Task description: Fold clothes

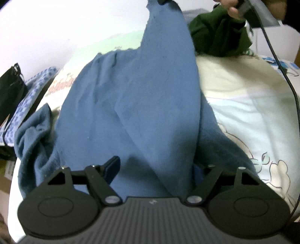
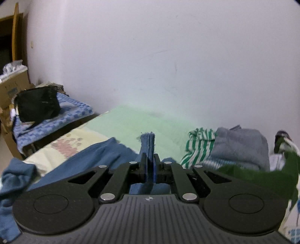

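A blue garment (image 1: 131, 105) lies on the bed and is pulled up in a taut peak toward the top of the left wrist view. My left gripper (image 1: 155, 169) is open, its fingers spread wide with the blue cloth draped between them. My right gripper (image 2: 150, 161) is shut on a bunched edge of the blue garment (image 2: 148, 144), held above the bed. In the left wrist view, the right gripper (image 1: 163, 1) shows at the top edge holding the peak.
A patterned bedsheet (image 1: 243, 105) covers the bed. A dark green garment (image 1: 219, 35) lies at the far side. A striped green-white cloth (image 2: 198, 146) and a grey garment (image 2: 241, 148) are piled by the wall. A black bag (image 2: 37, 107) sits on a blue checked surface at the left.
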A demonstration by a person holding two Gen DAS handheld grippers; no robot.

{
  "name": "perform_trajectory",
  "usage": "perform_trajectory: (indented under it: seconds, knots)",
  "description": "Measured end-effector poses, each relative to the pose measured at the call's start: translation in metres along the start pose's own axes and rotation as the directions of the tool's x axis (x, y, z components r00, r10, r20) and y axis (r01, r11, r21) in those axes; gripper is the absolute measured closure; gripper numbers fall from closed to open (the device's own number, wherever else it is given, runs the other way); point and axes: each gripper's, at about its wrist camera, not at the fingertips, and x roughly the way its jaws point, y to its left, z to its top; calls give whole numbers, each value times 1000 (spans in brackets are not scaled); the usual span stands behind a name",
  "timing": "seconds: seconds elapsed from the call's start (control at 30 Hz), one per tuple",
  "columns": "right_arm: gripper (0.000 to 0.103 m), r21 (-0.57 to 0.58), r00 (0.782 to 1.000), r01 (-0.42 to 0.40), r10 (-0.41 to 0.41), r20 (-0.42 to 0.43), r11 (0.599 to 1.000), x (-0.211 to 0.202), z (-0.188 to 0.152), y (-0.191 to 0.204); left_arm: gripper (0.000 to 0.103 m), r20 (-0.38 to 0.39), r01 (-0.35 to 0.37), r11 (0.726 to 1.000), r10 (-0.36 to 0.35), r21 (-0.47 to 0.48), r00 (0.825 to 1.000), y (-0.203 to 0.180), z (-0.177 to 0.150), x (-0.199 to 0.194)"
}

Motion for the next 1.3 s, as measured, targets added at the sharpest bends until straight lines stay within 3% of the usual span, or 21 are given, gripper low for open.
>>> perform_trajectory:
  seconds: [0.27,0.6,0.77,0.9,1.07,1.17,1.2,1.27,1.3]
  knots:
    - [98,-39,996,73,-74,-43,997,56,-14,-5,26,23,-33,999,32,42,999,-17,-3,-10]
    - [97,219,990,13,18,-142,976,108,-46,-44,24,156,65,990,-84,126,984,-15,8,-36]
    - [97,280,991,-61,92,-97,958,96,-49,-54,22,203,119,987,-139,108,969,36,30,-20]
    - [97,305,985,-150,168,-34,940,79,-43,-62,29,209,137,985,-156,103,965,73,52,9]
    - [97,282,968,-248,248,36,927,62,-33,-63,30,137,261,960,-274,102,952,92,79,52]
    - [97,246,964,-265,264,39,932,59,-29,-59,30,103,307,945,-319,115,942,90,87,72]
    - [97,237,964,-264,262,38,935,58,-29,-59,31,92,315,942,-325,114,941,89,89,77]
    - [97,232,966,-258,257,35,938,58,-28,-59,55,62,338,936,-344,96,937,88,91,88]
    - [97,229,969,-247,246,33,942,58,-28,-58,82,46,346,934,-351,87,935,88,92,92]
